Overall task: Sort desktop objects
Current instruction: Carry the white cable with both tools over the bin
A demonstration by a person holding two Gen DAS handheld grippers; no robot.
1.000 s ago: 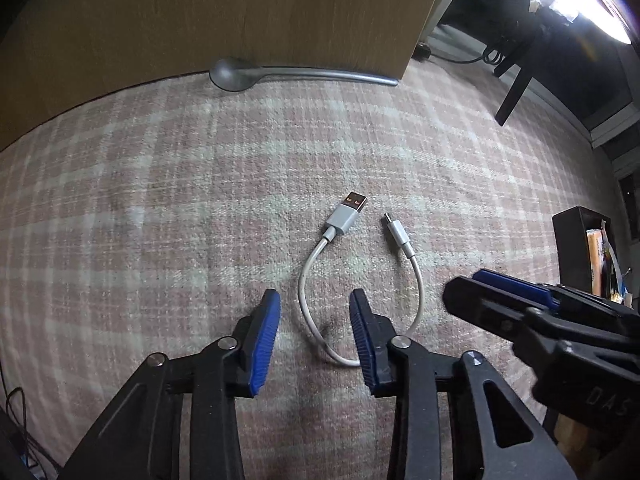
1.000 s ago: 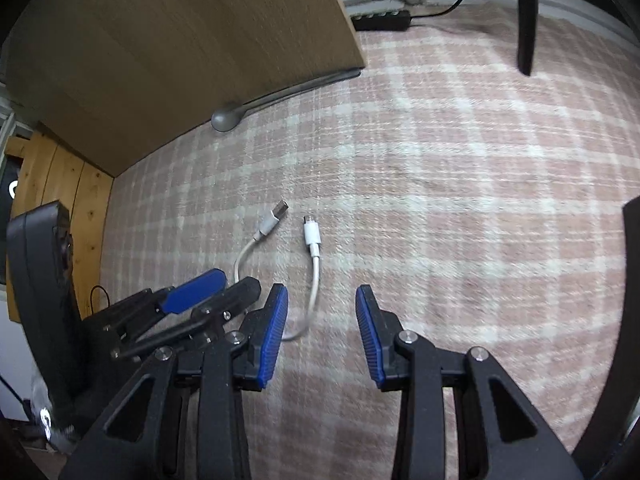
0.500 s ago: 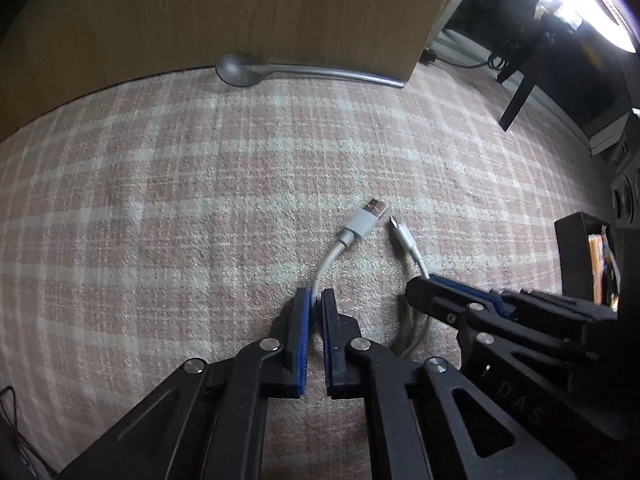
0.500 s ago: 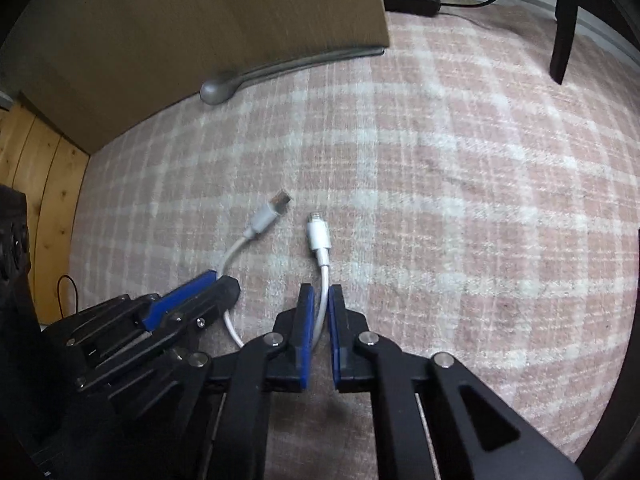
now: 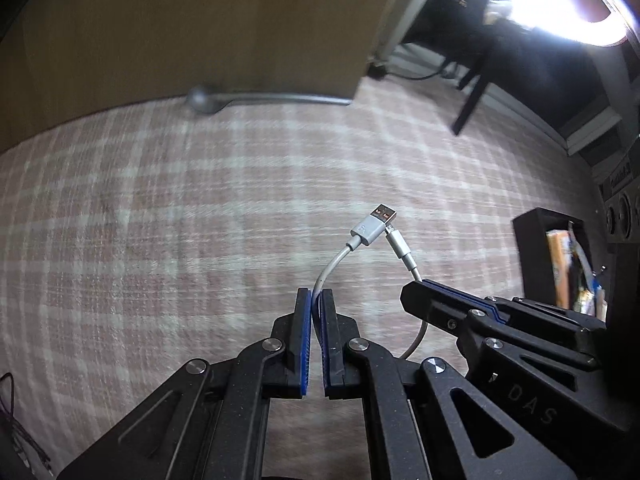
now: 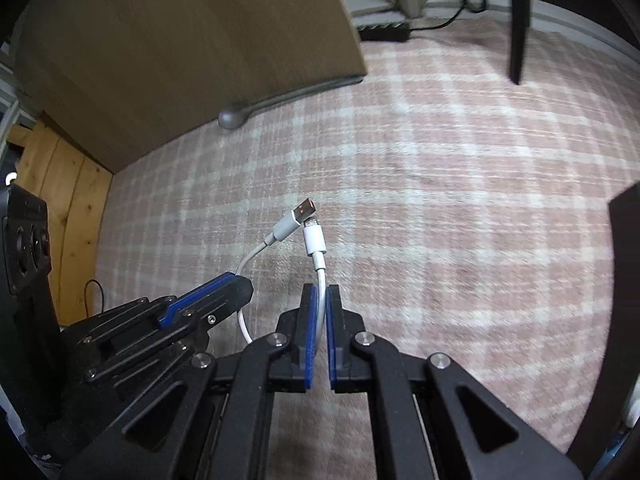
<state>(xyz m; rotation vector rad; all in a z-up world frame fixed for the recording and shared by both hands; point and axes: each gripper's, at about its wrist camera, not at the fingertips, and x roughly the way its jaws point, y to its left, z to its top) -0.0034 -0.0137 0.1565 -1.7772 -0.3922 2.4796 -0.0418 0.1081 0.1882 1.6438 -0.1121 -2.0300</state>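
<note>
A short white USB cable (image 5: 338,258) is held off the pink plaid cloth (image 5: 160,220) by both grippers. My left gripper (image 5: 316,298) is shut on the strand below the USB-A plug (image 5: 374,226). My right gripper (image 6: 321,294) is shut on the strand below the small plug (image 6: 314,240). The two plugs touch at their tips, pointing up and away. The cable's loop (image 6: 243,320) hangs between the grippers. The right gripper shows in the left wrist view (image 5: 416,282), the left gripper in the right wrist view (image 6: 240,282).
A wooden panel (image 5: 200,28) with a grey metal foot (image 5: 202,100) stands at the back. A black organizer box (image 5: 560,256) with items stands at the right. A dark chair leg (image 6: 518,20) and a power strip (image 6: 384,34) lie beyond the cloth.
Both grippers closed on the cable, one on each strand, and lifted it off the cloth. The two plug ends came together and now touch.
</note>
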